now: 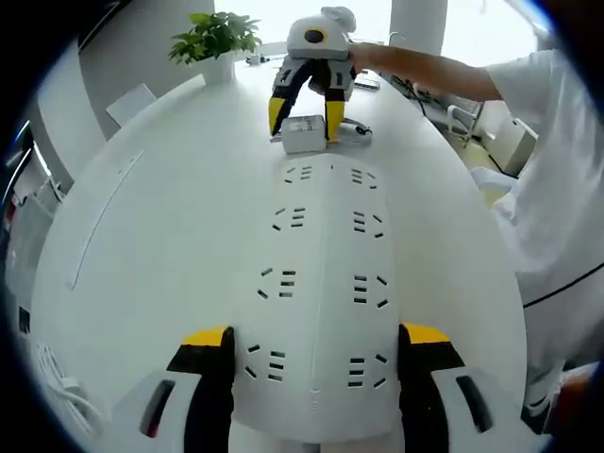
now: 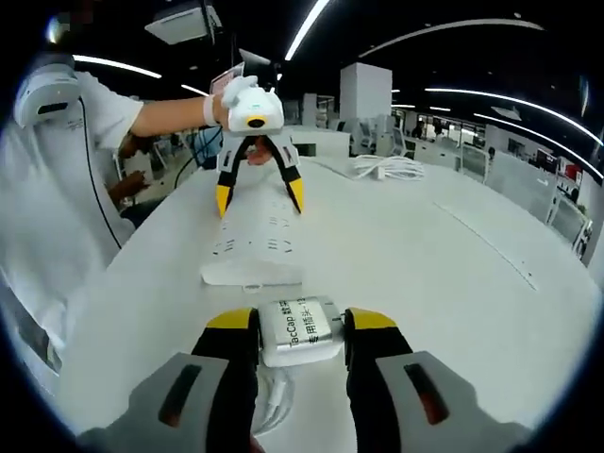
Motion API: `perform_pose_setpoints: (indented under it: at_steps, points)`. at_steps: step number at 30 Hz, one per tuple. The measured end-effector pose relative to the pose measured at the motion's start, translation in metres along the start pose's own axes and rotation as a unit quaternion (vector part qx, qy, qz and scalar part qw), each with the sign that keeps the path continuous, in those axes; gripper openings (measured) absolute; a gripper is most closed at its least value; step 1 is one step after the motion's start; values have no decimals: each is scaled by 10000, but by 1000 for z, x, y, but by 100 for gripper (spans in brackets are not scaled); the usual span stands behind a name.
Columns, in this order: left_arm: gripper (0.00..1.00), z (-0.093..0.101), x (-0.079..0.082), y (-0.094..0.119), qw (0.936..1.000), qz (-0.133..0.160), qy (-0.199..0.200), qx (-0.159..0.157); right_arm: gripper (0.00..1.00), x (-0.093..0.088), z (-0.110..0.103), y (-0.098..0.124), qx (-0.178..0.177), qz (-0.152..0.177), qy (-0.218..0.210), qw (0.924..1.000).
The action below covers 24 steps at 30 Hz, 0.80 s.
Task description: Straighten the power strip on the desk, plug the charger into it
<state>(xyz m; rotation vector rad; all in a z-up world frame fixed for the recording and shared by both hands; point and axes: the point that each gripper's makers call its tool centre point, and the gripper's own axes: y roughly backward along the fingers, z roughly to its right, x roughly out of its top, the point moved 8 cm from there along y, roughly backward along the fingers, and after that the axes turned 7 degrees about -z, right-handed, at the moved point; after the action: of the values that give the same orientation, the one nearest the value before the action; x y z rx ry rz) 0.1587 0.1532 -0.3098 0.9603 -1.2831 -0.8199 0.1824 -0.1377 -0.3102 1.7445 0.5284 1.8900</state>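
The left gripper (image 1: 316,363) straddles the power strip's (image 1: 326,283) near end, seemingly pinching it steady. At the far end, the right gripper (image 2: 300,340) clamps the charger (image 2: 300,330); next, line it over a socket.

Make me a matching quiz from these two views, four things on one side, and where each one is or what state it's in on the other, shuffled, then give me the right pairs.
Things
1. power strip
2. charger
3. potted plant
4. coiled white cable

Places or states
A. standing at the far end of the desk, in the left gripper view
B. lying flat, its sides between the left gripper's jaws
C. lying loose on the desk beyond the strip, in the right gripper view
D. clamped in the right gripper

Pairs: 1-B, 2-D, 3-A, 4-C
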Motion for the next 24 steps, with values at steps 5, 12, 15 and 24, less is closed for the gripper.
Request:
perform_pose_setpoints:
  at_steps: [5, 12, 15, 24]
  points:
    - [71, 0, 0, 0, 10000, -8, 13, 3, 34, 4, -5, 2, 393, -315, 399, 9979]
    - [71, 3, 0, -1, 10000, -20, 18, 6, 34, 7, -5, 1, 565, -454, 587, 9956]
    - [71, 3, 0, 0, 10000, -33, 20, 8, 34, 6, -5, 1, 324, -360, 461, 9978]
    - [71, 7, 1, -1, 10000, -51, 16, 14, 46, 27, -28, 30, -1549, 308, -790, 9843]
